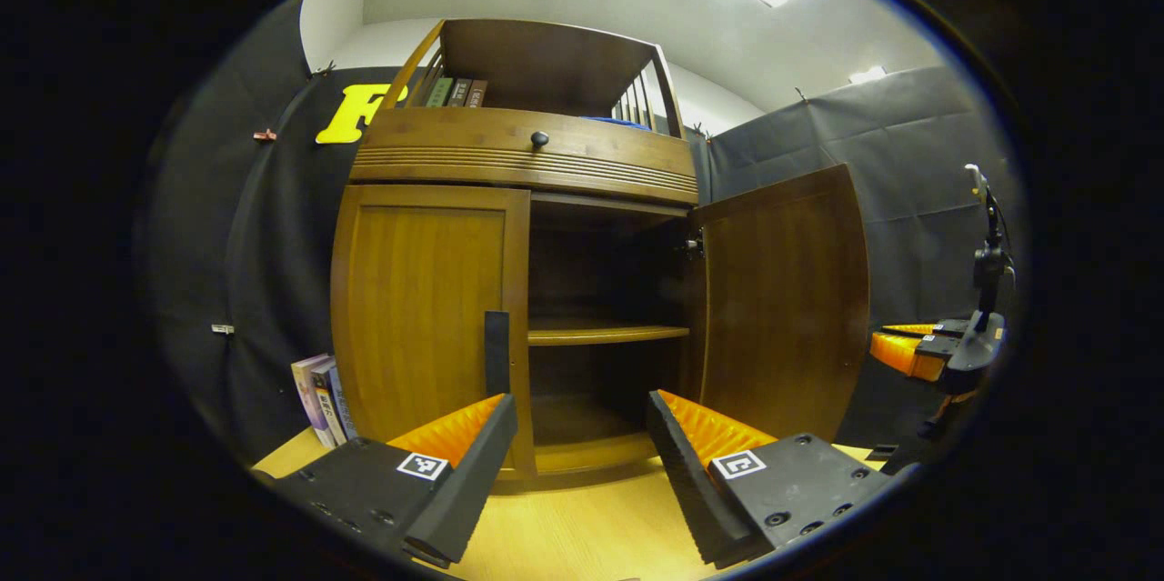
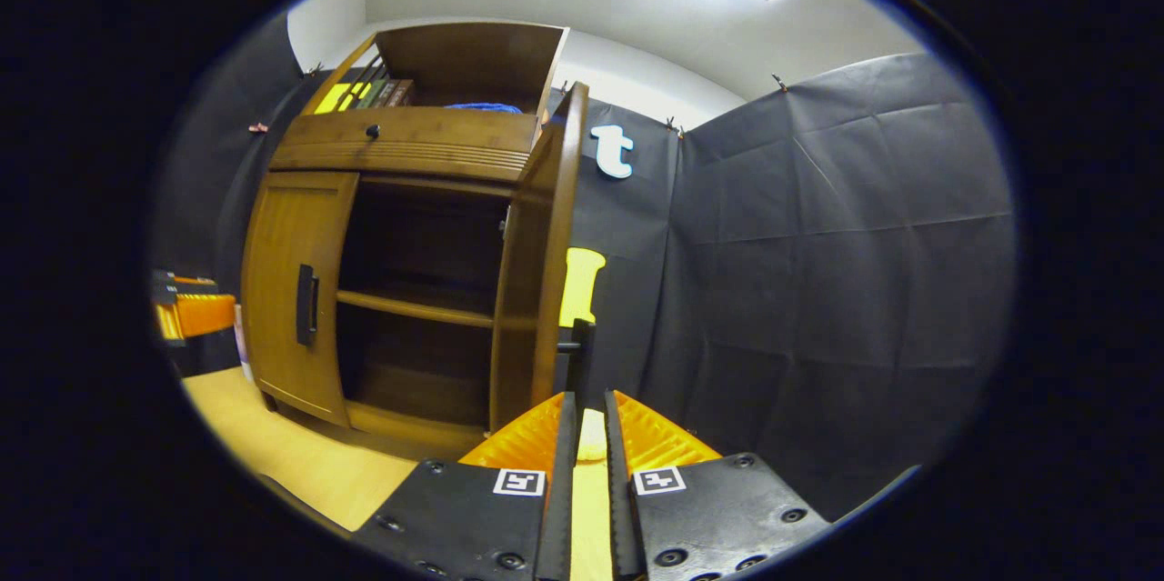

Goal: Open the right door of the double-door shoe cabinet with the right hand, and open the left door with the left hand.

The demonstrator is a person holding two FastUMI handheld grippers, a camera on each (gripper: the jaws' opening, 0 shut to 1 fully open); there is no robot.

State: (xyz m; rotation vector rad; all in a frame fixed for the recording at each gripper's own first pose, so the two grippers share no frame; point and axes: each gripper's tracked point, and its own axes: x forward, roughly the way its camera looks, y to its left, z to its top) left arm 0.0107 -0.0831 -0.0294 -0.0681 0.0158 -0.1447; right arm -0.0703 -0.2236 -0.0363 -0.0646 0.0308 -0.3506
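Observation:
The wooden shoe cabinet stands on the table. Its left door is closed and carries a dark vertical handle. My left gripper is open in front of the cabinet, its left finger just below that handle and not touching it. The right door is swung wide open, edge-on in the right gripper view. My right gripper has its fingers nearly together, the tips pinching the lower end of the right door's handle. In the left gripper view the right gripper sits behind that door's edge.
Inside the open half is a bare shelf. A drawer with a round knob runs above the doors, with books on top. More books lean left of the cabinet. Black cloth walls surround the light wooden table.

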